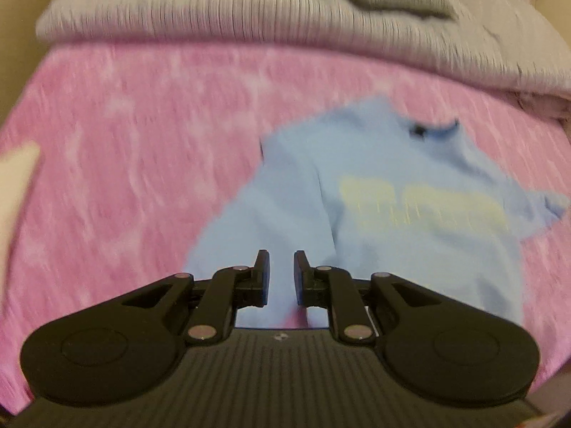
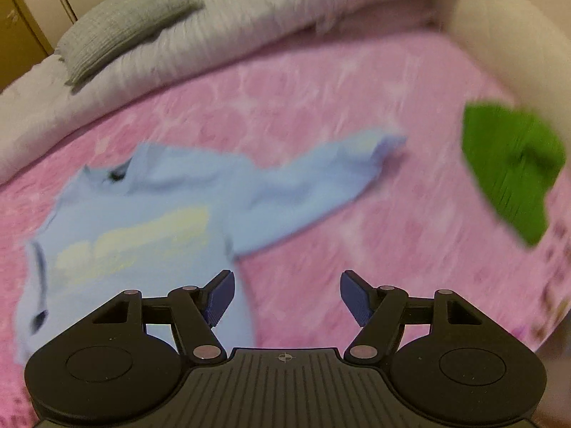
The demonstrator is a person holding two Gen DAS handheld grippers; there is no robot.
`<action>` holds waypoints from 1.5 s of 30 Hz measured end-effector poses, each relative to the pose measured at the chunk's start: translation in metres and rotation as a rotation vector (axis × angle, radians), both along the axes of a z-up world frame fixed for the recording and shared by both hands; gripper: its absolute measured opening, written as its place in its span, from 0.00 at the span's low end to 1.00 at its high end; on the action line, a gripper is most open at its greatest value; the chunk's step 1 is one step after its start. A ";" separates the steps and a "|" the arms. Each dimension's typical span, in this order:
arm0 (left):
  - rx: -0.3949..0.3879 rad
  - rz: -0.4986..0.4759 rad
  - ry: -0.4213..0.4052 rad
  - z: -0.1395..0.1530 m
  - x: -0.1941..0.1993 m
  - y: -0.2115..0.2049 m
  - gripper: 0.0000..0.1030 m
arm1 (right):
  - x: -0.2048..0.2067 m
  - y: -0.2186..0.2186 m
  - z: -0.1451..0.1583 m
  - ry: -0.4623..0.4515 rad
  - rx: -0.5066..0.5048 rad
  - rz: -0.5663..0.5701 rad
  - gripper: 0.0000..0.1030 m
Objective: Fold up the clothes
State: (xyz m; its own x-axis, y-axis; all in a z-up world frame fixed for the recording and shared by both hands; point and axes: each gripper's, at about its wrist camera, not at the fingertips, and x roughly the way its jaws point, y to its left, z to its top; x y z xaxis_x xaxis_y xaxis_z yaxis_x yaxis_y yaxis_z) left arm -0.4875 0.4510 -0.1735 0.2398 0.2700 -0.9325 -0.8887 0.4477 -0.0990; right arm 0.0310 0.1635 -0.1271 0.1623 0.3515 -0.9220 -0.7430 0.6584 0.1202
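A light blue sweatshirt [image 1: 385, 207] with pale yellow lettering lies flat on the pink bedspread [image 1: 125, 178]. My left gripper [image 1: 282, 273] hovers over the sweatshirt's lower left part; its black fingers stand a narrow gap apart with nothing pinched between them. In the right wrist view the sweatshirt [image 2: 135, 221] lies at the left, one sleeve [image 2: 321, 174] stretched out to the right. My right gripper [image 2: 287, 294] is wide open above the bedspread [image 2: 357, 107], just right of the sweatshirt's side edge, and holds nothing. Both views are blurred.
A green garment [image 2: 510, 171] lies at the bed's right edge. A folded grey ribbed blanket [image 1: 214, 7] and a grey pillow [image 2: 121, 25] lie across the far end of the bed. Wooden cupboard doors [image 2: 32, 18] stand beyond.
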 end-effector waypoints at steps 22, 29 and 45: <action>-0.096 0.198 -0.063 -0.041 -0.043 -0.227 0.16 | -0.045 -0.094 -0.112 0.391 0.080 0.142 0.67; -0.072 0.214 -0.077 -0.045 -0.045 -0.248 0.19 | -0.035 -0.136 -0.142 0.608 0.193 -0.066 0.67; -0.033 0.196 -0.238 -0.138 -0.036 -0.150 0.23 | -0.065 -0.121 -0.208 0.470 0.239 -0.273 0.67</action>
